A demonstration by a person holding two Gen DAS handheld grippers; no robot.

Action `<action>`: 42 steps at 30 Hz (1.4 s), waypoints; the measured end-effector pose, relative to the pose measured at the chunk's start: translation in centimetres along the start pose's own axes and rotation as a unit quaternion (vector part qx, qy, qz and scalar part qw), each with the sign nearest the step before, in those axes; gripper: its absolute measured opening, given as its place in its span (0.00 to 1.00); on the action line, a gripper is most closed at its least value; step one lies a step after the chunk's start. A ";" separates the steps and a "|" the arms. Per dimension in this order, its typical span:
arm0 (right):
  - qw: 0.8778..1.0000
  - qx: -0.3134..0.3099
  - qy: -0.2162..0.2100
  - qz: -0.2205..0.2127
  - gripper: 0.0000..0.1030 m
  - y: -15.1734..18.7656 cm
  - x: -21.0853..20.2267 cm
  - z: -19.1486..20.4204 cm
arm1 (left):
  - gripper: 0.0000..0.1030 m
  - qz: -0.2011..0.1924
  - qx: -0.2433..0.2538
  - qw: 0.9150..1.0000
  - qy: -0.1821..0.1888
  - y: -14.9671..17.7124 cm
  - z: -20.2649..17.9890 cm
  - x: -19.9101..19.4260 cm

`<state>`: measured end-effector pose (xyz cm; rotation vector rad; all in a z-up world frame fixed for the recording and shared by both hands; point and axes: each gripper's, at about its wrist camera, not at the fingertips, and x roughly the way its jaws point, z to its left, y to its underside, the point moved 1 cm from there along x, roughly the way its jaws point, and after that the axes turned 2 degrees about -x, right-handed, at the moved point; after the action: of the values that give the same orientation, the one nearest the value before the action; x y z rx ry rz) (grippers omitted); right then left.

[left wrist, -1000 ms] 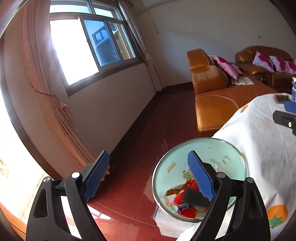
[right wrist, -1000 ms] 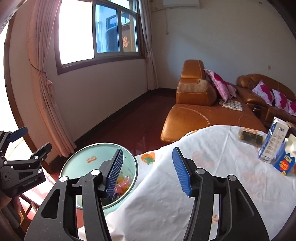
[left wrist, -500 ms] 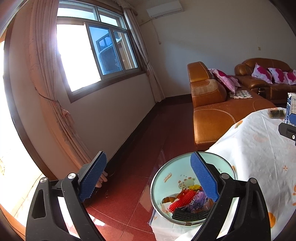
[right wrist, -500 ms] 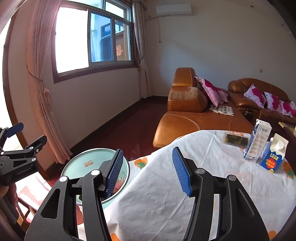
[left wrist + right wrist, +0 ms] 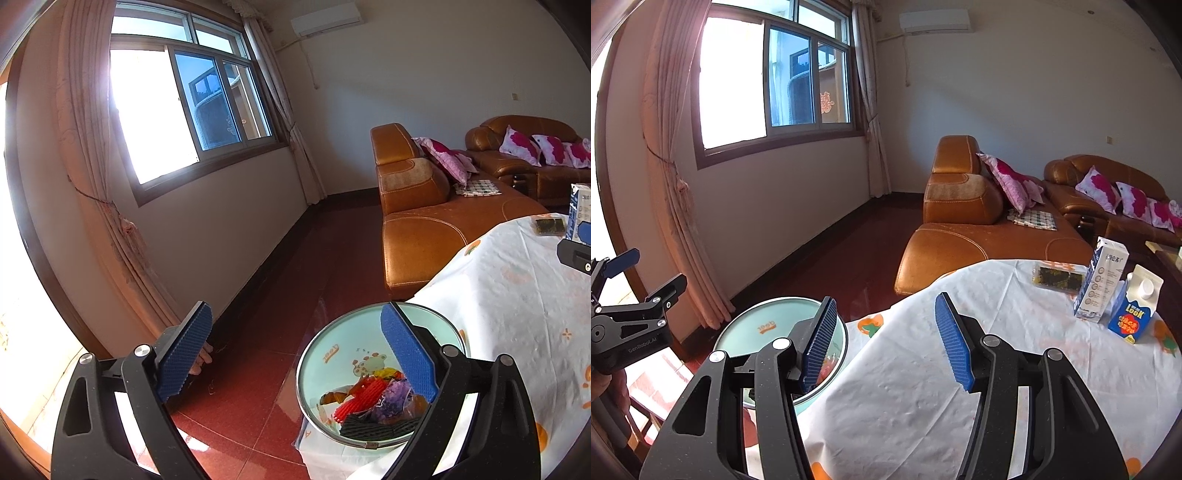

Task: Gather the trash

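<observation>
Pale-green basin sitting at table edge, holding collected trash | left gripper, right gripper both hovering, jaws gaping, empty | risk: cartons (still upright) tipping if clipped while reaching

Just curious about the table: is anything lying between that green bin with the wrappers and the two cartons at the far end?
Only bare tablecloth lies between the bin and the cartons, clearest in the right wrist view; a dark packet sits just beside them.
</observation>
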<state>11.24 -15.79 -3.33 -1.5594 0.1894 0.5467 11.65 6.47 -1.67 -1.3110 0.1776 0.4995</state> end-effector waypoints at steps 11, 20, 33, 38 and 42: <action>1.000 0.000 0.001 0.000 0.54 0.0 0.0 -0.2 | 0.91 -0.001 -0.002 1.000 -0.001 0.0 0.1 0.0; 1.000 -0.001 0.004 -0.001 0.54 0.1 -0.2 -0.4 | 0.93 -0.004 -0.003 1.000 0.002 0.1 0.0 0.1; 1.000 -0.003 0.015 -0.012 0.59 -0.7 -0.8 -1.0 | 0.94 -0.010 0.003 1.000 0.012 0.1 -0.6 -0.2; 1.000 0.000 0.019 -0.013 0.59 -0.8 -1.0 -1.4 | 0.94 -0.011 0.009 1.000 0.014 0.2 -1.0 -0.2; 1.000 0.000 0.019 -0.011 0.61 -0.7 -0.9 -1.1 | 0.94 -0.005 0.014 0.999 0.031 0.3 -1.4 -0.2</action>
<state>10.96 -17.03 -2.34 -1.5717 0.2002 0.5002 11.57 5.14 -2.28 -1.2990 0.2282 0.4469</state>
